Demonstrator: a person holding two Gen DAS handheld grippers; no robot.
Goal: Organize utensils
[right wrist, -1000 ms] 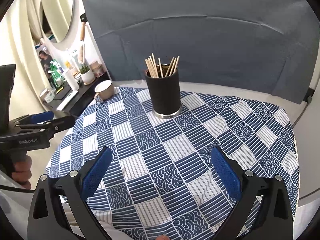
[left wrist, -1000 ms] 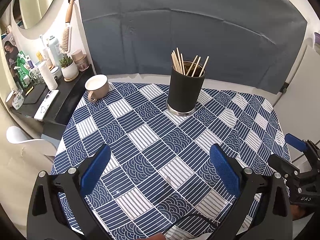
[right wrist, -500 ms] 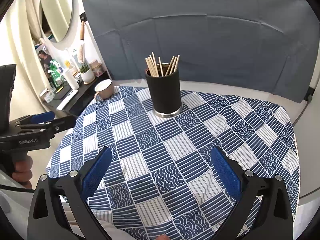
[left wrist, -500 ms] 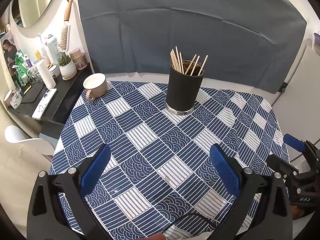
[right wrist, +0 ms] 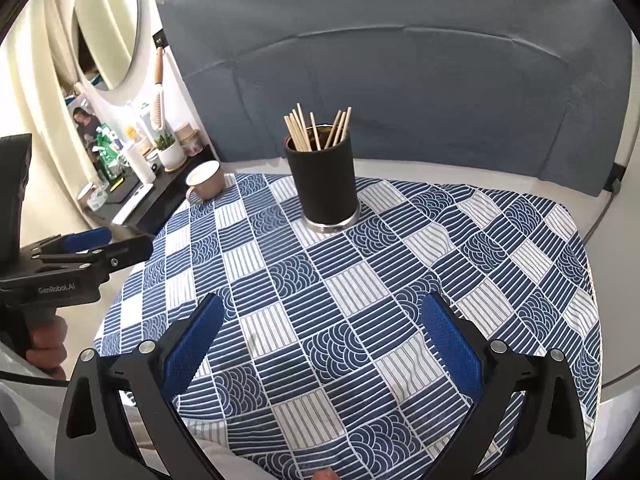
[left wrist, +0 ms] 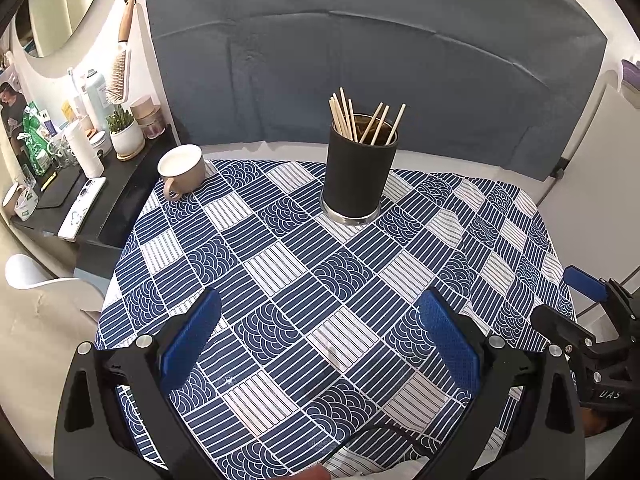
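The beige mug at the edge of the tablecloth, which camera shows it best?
The left wrist view. There the mug sits nearer the camera, so its rim, pale inside and handle all show clearly. In the right wrist view the mug appears smaller and farther off to the left, though it is still unblocked, with the handle visible.

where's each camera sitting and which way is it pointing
Left wrist view: sits on the left gripper, looking forward over the checked tablecloth at the black holder of chopsticks; its open fingers show, and the right gripper at the right edge.
Right wrist view: sits on the right gripper, facing the same holder; the left gripper and a hand show at left.
Both share holder, mug and tablecloth.
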